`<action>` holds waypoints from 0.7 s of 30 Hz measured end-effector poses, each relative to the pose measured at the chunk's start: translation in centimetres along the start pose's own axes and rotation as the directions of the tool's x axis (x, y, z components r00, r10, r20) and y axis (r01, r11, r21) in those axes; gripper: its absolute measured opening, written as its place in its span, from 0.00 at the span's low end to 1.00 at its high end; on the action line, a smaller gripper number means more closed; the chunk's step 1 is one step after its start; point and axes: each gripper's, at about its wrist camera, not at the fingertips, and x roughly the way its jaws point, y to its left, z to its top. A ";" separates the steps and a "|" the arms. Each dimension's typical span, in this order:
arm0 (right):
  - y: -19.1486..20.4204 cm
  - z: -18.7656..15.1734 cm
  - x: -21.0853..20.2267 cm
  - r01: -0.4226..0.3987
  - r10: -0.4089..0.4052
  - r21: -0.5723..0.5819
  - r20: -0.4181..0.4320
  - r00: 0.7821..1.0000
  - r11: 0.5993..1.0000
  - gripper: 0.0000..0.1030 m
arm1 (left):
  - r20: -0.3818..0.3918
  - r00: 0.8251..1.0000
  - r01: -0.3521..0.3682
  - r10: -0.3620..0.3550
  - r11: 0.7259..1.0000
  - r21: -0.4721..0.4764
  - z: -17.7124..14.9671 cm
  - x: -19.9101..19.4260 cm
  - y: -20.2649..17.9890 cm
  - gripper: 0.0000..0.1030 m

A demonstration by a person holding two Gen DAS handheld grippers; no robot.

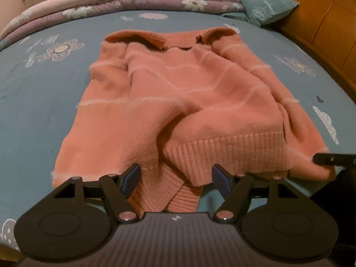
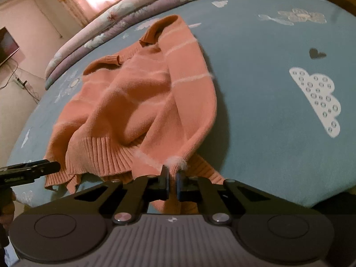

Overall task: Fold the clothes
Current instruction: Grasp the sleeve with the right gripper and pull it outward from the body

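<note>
So the sweater (image 1: 178, 102) is lying on the bed (image 1: 44, 111), neck up at 12 o'clock in the left wrist view and ribbed hem (image 1: 222, 151) down at 6, right by both claws. Looks like the sleeves are already tucked in: both side edges are doubled over toward the middle and there's no loose sleeve hanging off anywhere, though I can't say exactly how the layers sit under the bunched fabric. It's not tidy either. There's a big rumple running down the middle, and the hem is curled over itself at about 5 o'clock.

Right claw (image 2: 171, 179) is clenched on the sweater's near corner; in its own view a fuzzy white tuft of the stripe pokes out just above the pinched pads, and the fabric runs away from it towards 11 o'clock. Left claw (image 1: 175, 179) is spread wide with the hem's other end sitting between the fingers (image 1: 131, 175), pads not pressing on it, so it hasn't grabbed yet.

My read: side folds basically done, and what's left is the bottom-to-top fold. The left still has to close on its corner, then both carry the hem up to the collar (image 1: 155, 40) at 12 o'clock. Probably a bit of smoothing after, given the lumps. Roughly halfway, I'd guess.
</note>
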 end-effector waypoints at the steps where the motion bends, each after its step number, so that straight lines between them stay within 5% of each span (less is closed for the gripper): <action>1: -0.2 0.4 -0.3 0.008 -0.008 -0.004 0.009 1.000 1.000 0.07 | -0.005 1.000 -0.003 0.003 1.000 0.004 0.1 0.1 -0.1 0.69; 10: -2.4 5.1 -3.8 0.154 -0.145 -0.053 0.139 0.980 0.987 0.07 | -0.034 0.999 -0.032 0.034 0.997 0.067 0.3 0.4 -1.0 0.73; 16: -6.2 9.4 -5.7 0.303 -0.293 -0.014 0.221 0.930 0.953 0.07 | -0.049 0.997 -0.049 0.055 0.994 0.100 0.6 0.7 -1.4 0.74; 21: -8.7 12.6 -5.5 0.430 -0.421 0.027 0.263 0.868 0.902 0.07 | -0.068 0.995 -0.062 0.070 0.991 0.121 0.9 0.9 -1.6 0.74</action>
